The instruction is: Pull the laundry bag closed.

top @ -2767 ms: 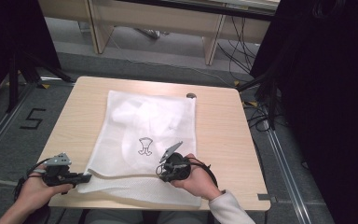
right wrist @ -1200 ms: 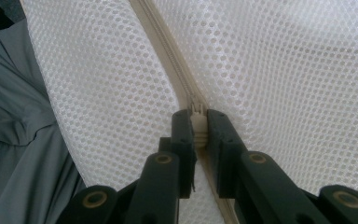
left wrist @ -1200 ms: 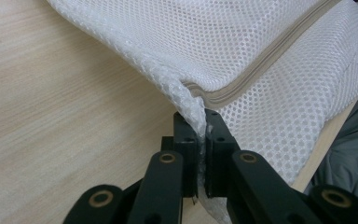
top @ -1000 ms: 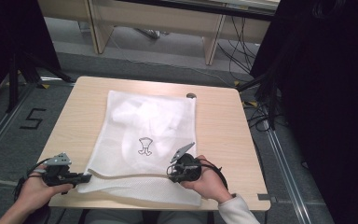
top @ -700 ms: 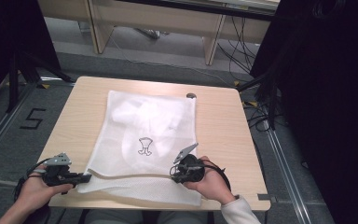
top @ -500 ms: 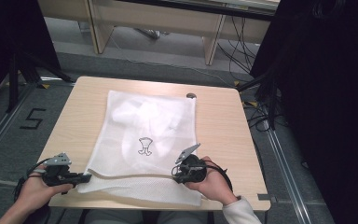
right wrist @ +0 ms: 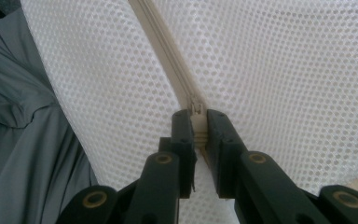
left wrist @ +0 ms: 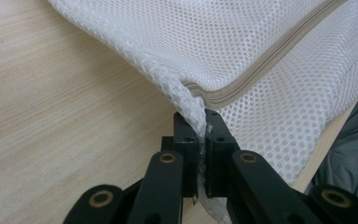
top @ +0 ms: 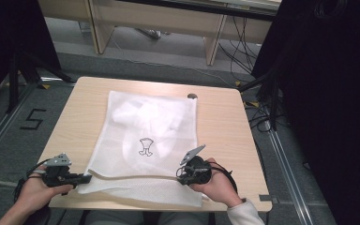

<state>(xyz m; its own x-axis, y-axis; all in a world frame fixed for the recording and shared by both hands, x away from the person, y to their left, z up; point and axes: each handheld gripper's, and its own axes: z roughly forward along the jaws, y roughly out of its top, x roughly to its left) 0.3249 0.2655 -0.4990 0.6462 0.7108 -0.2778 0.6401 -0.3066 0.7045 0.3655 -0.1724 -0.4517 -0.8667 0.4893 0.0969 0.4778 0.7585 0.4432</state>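
The small dark object (top: 192,96) at the bench's (top: 220,126) twelve o'clock edge is too small to identify; folded contents blur inside the mesh bag (top: 145,136).

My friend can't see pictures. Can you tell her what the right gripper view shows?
The right gripper has its two black jaws shut on the zipper pull of a white mesh bag. The beige zipper runs away up the netting, with grey cloth at the left.
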